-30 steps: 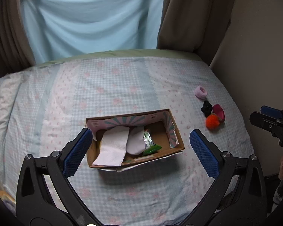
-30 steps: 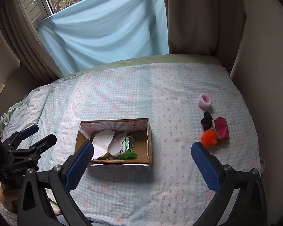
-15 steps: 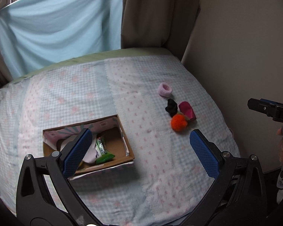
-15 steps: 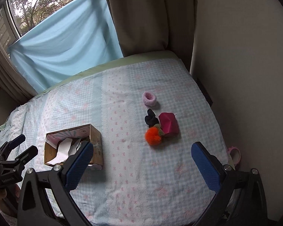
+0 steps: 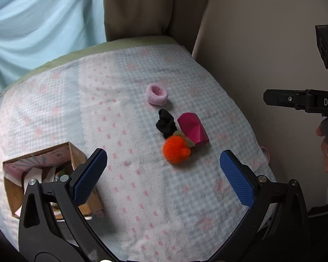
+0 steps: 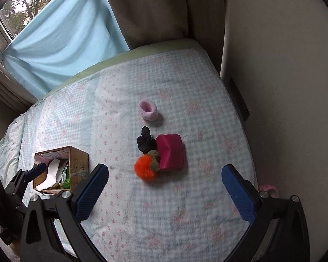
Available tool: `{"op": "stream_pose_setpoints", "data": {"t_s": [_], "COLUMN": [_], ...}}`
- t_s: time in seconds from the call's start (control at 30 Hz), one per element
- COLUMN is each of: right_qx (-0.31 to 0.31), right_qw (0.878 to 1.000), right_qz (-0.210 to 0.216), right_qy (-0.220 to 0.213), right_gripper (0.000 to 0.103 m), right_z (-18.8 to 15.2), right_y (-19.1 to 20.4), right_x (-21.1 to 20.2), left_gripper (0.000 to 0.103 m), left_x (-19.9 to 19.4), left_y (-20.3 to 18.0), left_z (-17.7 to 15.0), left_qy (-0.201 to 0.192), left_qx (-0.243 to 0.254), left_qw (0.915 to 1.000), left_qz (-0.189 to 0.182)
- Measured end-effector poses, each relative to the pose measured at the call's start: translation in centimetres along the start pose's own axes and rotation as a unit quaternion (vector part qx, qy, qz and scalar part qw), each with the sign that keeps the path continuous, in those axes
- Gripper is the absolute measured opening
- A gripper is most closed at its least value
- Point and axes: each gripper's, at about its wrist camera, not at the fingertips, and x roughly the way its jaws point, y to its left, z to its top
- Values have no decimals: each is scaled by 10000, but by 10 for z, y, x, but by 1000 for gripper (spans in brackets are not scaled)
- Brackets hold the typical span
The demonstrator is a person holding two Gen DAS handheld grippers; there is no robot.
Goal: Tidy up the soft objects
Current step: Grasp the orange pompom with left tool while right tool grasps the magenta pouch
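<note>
On the bed lie an orange pompom (image 5: 176, 149) (image 6: 144, 167), a black scrunchie (image 5: 165, 123) (image 6: 145, 140), a magenta pouch (image 5: 192, 128) (image 6: 171, 152) and a pink scrunchie (image 5: 157, 94) (image 6: 147, 110), clustered together. A cardboard box (image 5: 76, 152) (image 6: 79, 163) holding white cloths and a green packet sits to the left. My left gripper (image 5: 164, 176) is open and empty, above the bed near the pompom. My right gripper (image 6: 165, 188) is open and empty, just short of the pompom and pouch.
The bed has a checked blue-and-pink cover (image 5: 124, 170) (image 6: 185, 196). A beige wall (image 6: 284, 87) borders its right edge and curtains (image 6: 155, 8) hang behind it. A pink object (image 6: 269, 189) lies off the bed's right edge.
Both grippers have swung right, away from the box and toward the cluster of soft items, which now sits centred and closer in both views. Both stay open.
</note>
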Motion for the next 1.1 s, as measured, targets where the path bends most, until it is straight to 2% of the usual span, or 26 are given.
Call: {"op": "stream_pose_setpoints", "data": {"t_s": [0.23, 0.47, 0.63, 0.7, 0.8, 0.83, 0.9, 0.93, 0.97, 1.03, 1.1], "right_qx": [-216, -172, -90, -51, -38, -38, -2, 23, 25, 19, 36], "right_qw": [9985, 9939, 9882, 9853, 9823, 9818, 9807, 9807, 9808, 9805, 9797], "right_qz": [285, 671, 965, 1111, 1239, 1262, 1308, 1306, 1311, 1336, 1359], "right_qy": [409, 860, 1189, 1299, 1405, 1418, 1454, 1455, 1441, 1443, 1471], "right_gripper": [103, 103, 92, 84, 81, 81, 73, 73, 72, 64, 60], "right_z": [15, 14, 9, 7, 5, 4, 3, 3, 3, 2, 1], "right_y": [-26, -48, -57, -58, -56, -55, -54, -54, -53, -52, -51], "right_x": [84, 173, 221, 236, 252, 256, 261, 263, 264, 266, 269], "left_gripper": [103, 103, 102, 100, 97, 95, 86, 79, 74, 69, 57], "left_x": [93, 180, 232, 246, 264, 269, 275, 277, 279, 282, 283], "left_y": [-15, -21, -30, -32, -32, -31, -31, -31, -33, -36, -36], "left_z": [-4, -20, -30, -32, -33, -34, -36, -37, -39, -41, -40], "left_qy": [301, 559, 862, 920, 1010, 1048, 1125, 1159, 1200, 1262, 1201], "left_qx": [246, 520, 853, 983, 1034, 1025, 1030, 1060, 1111, 1227, 1278], "left_qw": [9992, 9964, 9917, 9901, 9885, 9881, 9867, 9858, 9847, 9830, 9834], "left_qz": [-128, -360, -436, -408, -437, -472, -558, -598, -601, -518, -467]}}
